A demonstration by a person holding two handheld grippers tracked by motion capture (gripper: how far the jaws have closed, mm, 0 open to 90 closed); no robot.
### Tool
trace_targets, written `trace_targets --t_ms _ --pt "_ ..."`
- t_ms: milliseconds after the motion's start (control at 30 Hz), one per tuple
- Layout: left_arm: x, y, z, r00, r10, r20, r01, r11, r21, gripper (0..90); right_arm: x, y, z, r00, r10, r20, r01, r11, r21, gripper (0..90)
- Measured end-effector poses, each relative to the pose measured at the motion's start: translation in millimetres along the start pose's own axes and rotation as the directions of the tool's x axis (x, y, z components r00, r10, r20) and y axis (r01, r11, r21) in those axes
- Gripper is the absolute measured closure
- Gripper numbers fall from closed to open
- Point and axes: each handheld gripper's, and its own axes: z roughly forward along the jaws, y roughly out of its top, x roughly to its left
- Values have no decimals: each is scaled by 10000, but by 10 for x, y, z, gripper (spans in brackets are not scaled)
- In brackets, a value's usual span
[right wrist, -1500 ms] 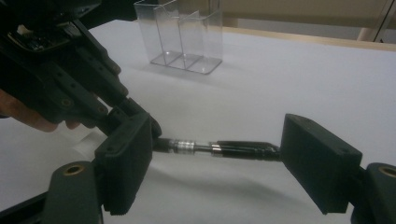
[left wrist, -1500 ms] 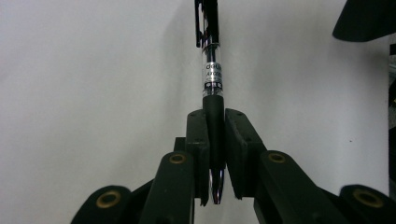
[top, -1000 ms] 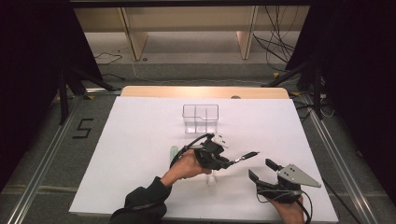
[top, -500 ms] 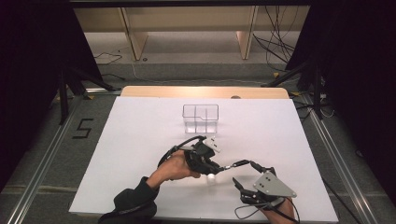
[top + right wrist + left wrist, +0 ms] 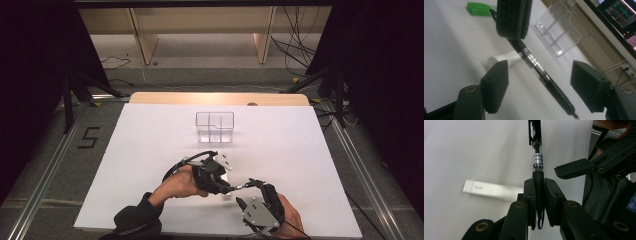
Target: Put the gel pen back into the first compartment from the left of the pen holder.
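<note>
In the high view, low and just right of centre, a slim pen (image 5: 239, 187) is bridged above the white counter (image 5: 150, 150) between the left gripper (image 5: 220, 184) and the right gripper (image 5: 250, 192). In the left gripper view the pen (image 5: 537, 165) is seen clamped by its rubber sleeve between clenched fingers (image 5: 530, 197) at lower centre; it is judged light, stiff and slippery on its glossy barrel. In the right gripper view the barrel (image 5: 541, 75) is crossed diagonally through mid-frame between fingers (image 5: 496, 85) that have just been closing yet stand clear of it, so the dark lower section is judged the best place to take hold.

Left gripper (image 5: 222, 186) clamped, right gripper (image 5: 248, 192) (closing) agape.
</note>
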Motion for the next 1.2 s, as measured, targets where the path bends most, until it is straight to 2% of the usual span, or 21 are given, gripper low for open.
trace_targets --t_ms 133,200,267,367,500,600,700,733,800,867,1000,1033,1100,1200 --pt "-18 -16 -8 10000 -29 13 29 9999 97 802 74 33 22 9962 -840 224 836 9963 204 354" --pt "-29 -21 -1 10000 -16 36 15 9998 195 802 119 46 33 9899 -1390 294 1380 9899 335 363" --pt "-41 -20 4 10000 17 94 -19 9996 267 802 162 56 44 9843 -1703 473 1684 9848 425 385" --pt "-59 -16 15 9999 66 99 -70 9993 378 802 205 64 56 9696 -2360 651 2330 9712 504 409" --pt "-66 -13 13 9999 88 121 -94 9988 478 802 235 65 63 9577 -2752 848 2703 9606 649 445" --pt "-77 -7 8 9998 124 141 -131 9987 485 802 271 66 75 9397 -3303 885 3234 9426 834 469" --pt "-82 1 7 9997 153 193 -164 9983 564 802 310 61 86 9311 -3540 883 3446 9328 1056 510" --pt "-84 1 12 9997 156 193 -167 9982 579 802 314 59 94 9236 -3701 999 3602 9270 1042 522" --pt "-88 0 24 9997 135 223 -148 9980 607 802 332 61 96 9205 -3754 1081 3634 9245 1154 550" --pt "-93 1 29 9996 130 237 -145 9978 644 802 336 62 103 9083 -4044 1074 3927 9125 1150 576" --pt "-99 10 24 9995 127 302 -146 9978 642 802 353 54 109 8970 -4280 1108 4144 9013 1264 613" --pt "-100 10 24 9994 175 307 -196 9975 675 802 363 52 113 8969 -4278 1118 4139 9013 1281 625" --pt "-108 13 27 9993 192 327 -214 9974 694 802 363 56 118 8863 -4513 1037 4382 8899 1270 647" --pt "-114 16 31 9991 192 390 -222 9968 773 802 385 59 120 8823 -4577 1094 4439 8867 1293 677"
